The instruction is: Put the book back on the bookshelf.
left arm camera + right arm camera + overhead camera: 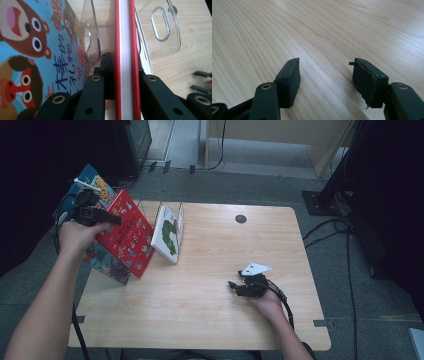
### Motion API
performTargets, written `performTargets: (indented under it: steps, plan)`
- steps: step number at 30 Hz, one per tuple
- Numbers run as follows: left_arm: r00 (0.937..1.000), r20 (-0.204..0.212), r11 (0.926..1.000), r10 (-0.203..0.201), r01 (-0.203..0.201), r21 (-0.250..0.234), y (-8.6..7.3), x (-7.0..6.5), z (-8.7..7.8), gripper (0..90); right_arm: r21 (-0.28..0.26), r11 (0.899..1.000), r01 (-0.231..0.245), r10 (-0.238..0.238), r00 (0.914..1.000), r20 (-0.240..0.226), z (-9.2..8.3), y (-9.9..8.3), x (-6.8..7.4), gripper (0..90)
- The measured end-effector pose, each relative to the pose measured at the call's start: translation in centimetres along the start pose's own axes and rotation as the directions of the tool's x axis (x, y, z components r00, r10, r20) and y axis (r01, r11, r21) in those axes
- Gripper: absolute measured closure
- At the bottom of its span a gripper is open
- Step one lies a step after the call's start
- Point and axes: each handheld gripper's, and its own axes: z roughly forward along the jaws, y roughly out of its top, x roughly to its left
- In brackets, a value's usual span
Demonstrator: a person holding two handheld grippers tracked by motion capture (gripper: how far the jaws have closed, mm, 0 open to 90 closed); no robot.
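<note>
A red picture book (127,234) stands tilted at the table's left edge, and my left gripper (114,219) is shut on its upper edge. In the left gripper view the red covers and white page block (124,50) sit pinched between the two black jaws of my left gripper (123,66). A blue animal book (35,50) leans right beside it, its corner (111,266) showing under the red one. My right gripper (233,285) rests low over the table at the right, jaws open with nothing between them (325,72).
A white book with a green caterpillar (168,234) stands in a clear acrylic rack (165,25) just right of the red book. The wooden table (215,240) has a round grommet (241,219) at the back. Cables and a dark stand lie on the floor at the right.
</note>
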Motion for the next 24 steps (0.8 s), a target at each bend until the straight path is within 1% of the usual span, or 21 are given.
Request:
performTargets:
  steps: [3, 5, 6, 8, 12, 17, 24]
  plan:
    - [1.0, -0.004, 0.9998, -0.008, 0.008, -0.018, 0.3, 0.1, 0.0, 80.0, 0.002, 1.0, -0.004, 0.004, 1.0, 0.001, 0.0, 0.0, 0.0, 38.7]
    - [0.9999, 0.004, 0.9994, -0.011, 0.012, -0.032, 0.7, 0.2, -0.1, 80.0, 0.001, 1.0, -0.002, 0.002, 1.0, 0.002, 0.0, 0.0, 0.0, 38.5]
    - [0.9997, 0.006, 0.9987, -0.023, 0.023, -0.045, 0.8, 0.3, -0.2, 80.0, 0.001, 1.0, -0.002, 0.002, 1.0, 0.002, 0.0, 0.0, 0.0, 38.5]
    - [0.9997, 0.005, 0.9986, -0.025, 0.025, -0.047, 1.3, 0.2, -0.1, 80.0, 0.001, 1.0, -0.003, 0.003, 1.0, 0.002, 0.0, 0.0, 0.0, 38.4]
    - [0.9997, -0.008, 0.9977, -0.024, 0.023, -0.063, 2.0, -0.2, 0.6, 79.9, 0.003, 1.0, -0.005, 0.005, 1.0, 0.006, 0.0, 0.0, 0.0, 38.2]
    - [0.9985, -0.007, 0.9959, -0.054, 0.053, -0.073, 2.7, 0.0, 1.6, 79.9, 0.002, 1.0, -0.007, 0.007, 0.9999, 0.01, 0.1, 0.0, 0.0, 38.0]
    - [0.9979, -0.009, 0.9942, -0.065, 0.063, -0.087, 3.4, 0.1, 2.6, 79.8, 0.0, 1.0, -0.017, 0.017, 0.9997, 0.021, 0.1, 0.0, 0.2, 38.2]
